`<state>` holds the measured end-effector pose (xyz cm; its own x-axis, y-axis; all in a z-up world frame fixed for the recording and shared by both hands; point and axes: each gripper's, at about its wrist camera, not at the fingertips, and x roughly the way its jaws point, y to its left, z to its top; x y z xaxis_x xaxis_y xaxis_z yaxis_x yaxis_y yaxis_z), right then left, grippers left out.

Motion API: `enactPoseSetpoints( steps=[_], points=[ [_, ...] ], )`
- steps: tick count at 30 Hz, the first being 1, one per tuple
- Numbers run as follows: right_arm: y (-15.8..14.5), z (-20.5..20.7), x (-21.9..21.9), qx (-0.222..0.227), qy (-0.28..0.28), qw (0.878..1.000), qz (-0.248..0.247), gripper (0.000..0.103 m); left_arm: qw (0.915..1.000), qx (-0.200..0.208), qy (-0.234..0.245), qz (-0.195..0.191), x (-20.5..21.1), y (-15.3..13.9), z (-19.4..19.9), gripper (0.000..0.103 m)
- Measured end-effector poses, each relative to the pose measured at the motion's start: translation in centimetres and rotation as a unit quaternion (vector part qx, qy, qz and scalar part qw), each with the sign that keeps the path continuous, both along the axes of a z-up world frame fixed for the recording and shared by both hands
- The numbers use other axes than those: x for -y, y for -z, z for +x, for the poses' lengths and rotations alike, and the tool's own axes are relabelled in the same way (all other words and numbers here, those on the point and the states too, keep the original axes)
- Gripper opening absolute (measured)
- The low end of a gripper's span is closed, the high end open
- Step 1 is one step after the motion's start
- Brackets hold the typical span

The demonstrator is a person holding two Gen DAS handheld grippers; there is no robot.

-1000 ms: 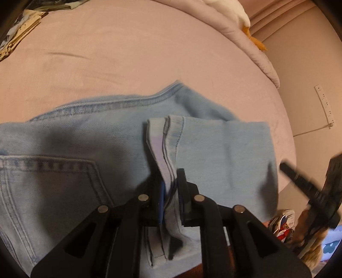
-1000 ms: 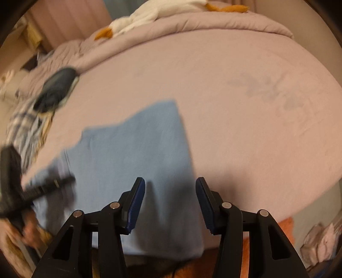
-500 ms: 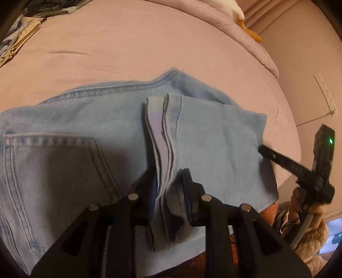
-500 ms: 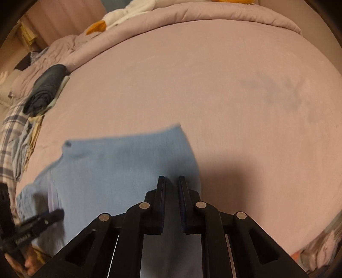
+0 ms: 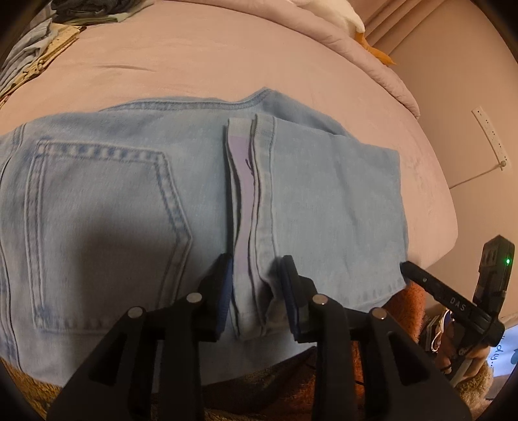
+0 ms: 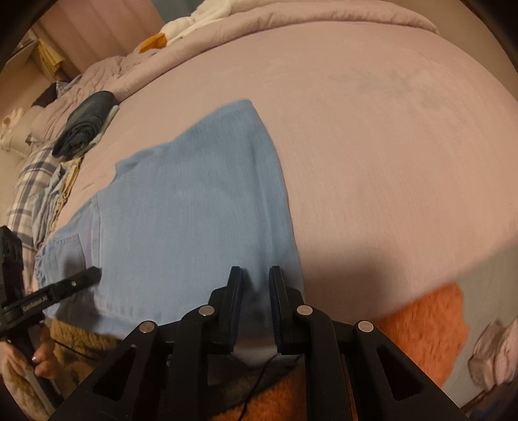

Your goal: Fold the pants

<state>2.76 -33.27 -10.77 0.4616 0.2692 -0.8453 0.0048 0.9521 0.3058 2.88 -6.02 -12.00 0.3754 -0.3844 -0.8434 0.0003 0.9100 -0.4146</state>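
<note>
Light blue denim pants [image 5: 129,194] lie folded on the pink bed [image 5: 226,48], back pocket up at the left. The leg hems [image 5: 252,194] rest across the seat. My left gripper [image 5: 255,278] straddles those hems at the near edge; its jaws are opening and the pads stand just off the cloth. In the right wrist view the pants [image 6: 194,200] run away to the left. My right gripper [image 6: 255,285] is shut on their folded near-right edge. One right finger [image 5: 421,278] shows by the pants' right corner. A left finger [image 6: 74,283] shows over the hems.
Stacked clothes [image 5: 39,48] sit at the bed's far left, with a dark folded garment [image 6: 84,126] and plaid cloth [image 6: 29,181]. A white plush toy [image 6: 194,19] lies by the rolled duvet. An orange rug [image 6: 421,317] is below the bed edge.
The left jaws, shut on the hems a second ago, have parted and let them lie. The right jaws have closed and come down onto the pants' near edge.
</note>
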Motion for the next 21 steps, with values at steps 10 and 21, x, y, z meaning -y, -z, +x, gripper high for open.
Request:
enactPoseSetpoints(
  steps=[10,21],
  points=[
    [0.6,-1.3,0.2,0.03,0.004,1.0,0.003,0.015,0.9993,0.021,-0.025,-0.019,-0.3,0.3,-0.9,0.031],
    [0.7,-2.5,0.1,0.059,0.016,0.998,-0.014,0.015,0.9994,0.029,-0.017,-0.012,0.0,0.3,-3.3,0.037]
  ],
)
